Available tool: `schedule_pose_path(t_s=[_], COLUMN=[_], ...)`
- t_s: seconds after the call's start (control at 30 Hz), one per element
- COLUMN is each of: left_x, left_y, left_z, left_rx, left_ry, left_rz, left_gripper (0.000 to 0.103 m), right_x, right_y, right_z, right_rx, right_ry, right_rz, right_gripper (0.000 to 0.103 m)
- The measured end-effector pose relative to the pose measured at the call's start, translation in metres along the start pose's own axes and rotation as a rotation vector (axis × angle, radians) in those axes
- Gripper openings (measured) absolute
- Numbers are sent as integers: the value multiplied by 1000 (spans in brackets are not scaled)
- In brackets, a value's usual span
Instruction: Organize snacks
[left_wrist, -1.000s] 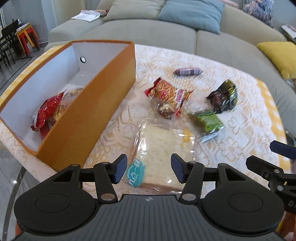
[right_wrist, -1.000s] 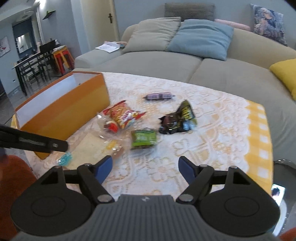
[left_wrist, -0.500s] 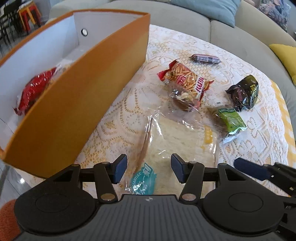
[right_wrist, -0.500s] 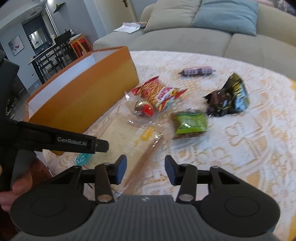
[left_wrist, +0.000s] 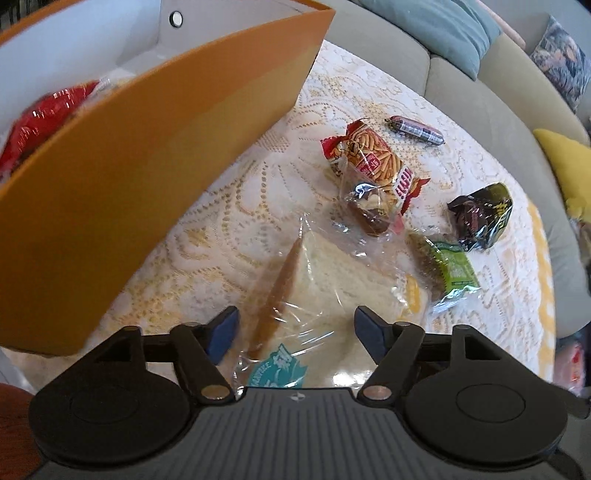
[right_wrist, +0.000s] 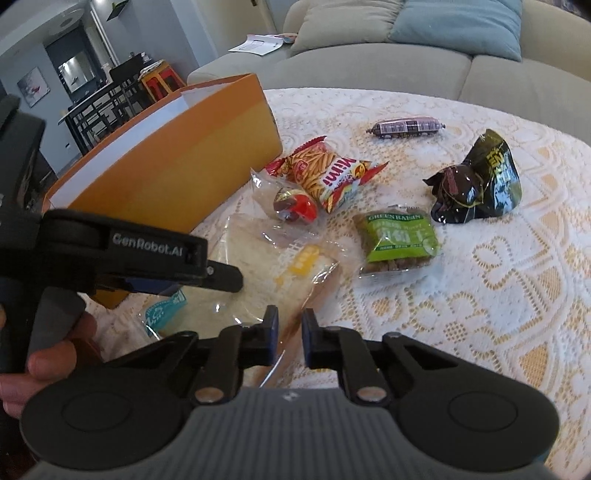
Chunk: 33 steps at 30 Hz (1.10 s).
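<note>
Since a second ago my right gripper (right_wrist: 289, 332) has narrowed over the bread bag (left_wrist: 332, 280). Grey sofa (right_wrist: 369, 62) behind lace tablecloth (right_wrist: 480, 277), orange box (left_wrist: 147, 166) at left. Right jaws nearly closed, possibly pinching the bag; left gripper (left_wrist: 293, 332) spread wide, straddling it.

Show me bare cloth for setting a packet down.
Free: right of the green pack and below the black bag; also between box and bread. Crowded: from bread to Mimi pack.
</note>
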<state>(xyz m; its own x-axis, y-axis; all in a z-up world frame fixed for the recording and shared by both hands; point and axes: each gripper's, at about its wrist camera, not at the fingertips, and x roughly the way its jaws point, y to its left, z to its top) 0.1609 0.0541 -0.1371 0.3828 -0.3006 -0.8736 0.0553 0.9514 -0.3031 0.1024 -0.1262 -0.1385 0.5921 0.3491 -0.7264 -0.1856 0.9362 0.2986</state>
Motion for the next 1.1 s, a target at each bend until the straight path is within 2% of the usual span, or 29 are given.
schedule_pose_path(t_s=[0.03, 0.17, 0.3, 0.57, 0.67, 0.8, 0.9, 1.0, 1.03, 1.1], left_x=[0, -5, -19, -69, -78, -73, -66, -66, -66, -65], left_y=[-1, -7, -14, -55, -80, -111, -122, -120, -117, -108], left_z=[0, -2, -8, -21, -24, -31, -36, -38, -37, -35], left_rx=[6, 22, 39, 118, 162, 226, 254, 274, 270, 256], left_ry=[2, 2, -16, -102, -99, -78, -61, -79, -81, -77], left_rz=[-3, -24, -46, -171, -228, -237, -221, -137, -102, -40], left_gripper=[82, 62, 46, 46, 38, 37, 37, 38, 40, 51], right_x=[0, -1, -7, -19, -27, -43, -57, -66, -68, -69], right_y=[0, -3, -9, -27, -36, -46, -53, -56, -57, -56], right_z=[0, 0, 1, -1, -2, -7, -10, -11, -12, -13], right_rx=[1, 19, 36, 95, 150, 204, 236, 236, 234, 233], right_ry=[-1, 3, 9, 50, 75, 83, 71, 52, 48, 48], right_rz=[3, 3, -38, -82, -67, -43, -28, -30, -24, -13], right_gripper=[10, 10, 10, 13, 14, 16, 18, 20, 21, 23])
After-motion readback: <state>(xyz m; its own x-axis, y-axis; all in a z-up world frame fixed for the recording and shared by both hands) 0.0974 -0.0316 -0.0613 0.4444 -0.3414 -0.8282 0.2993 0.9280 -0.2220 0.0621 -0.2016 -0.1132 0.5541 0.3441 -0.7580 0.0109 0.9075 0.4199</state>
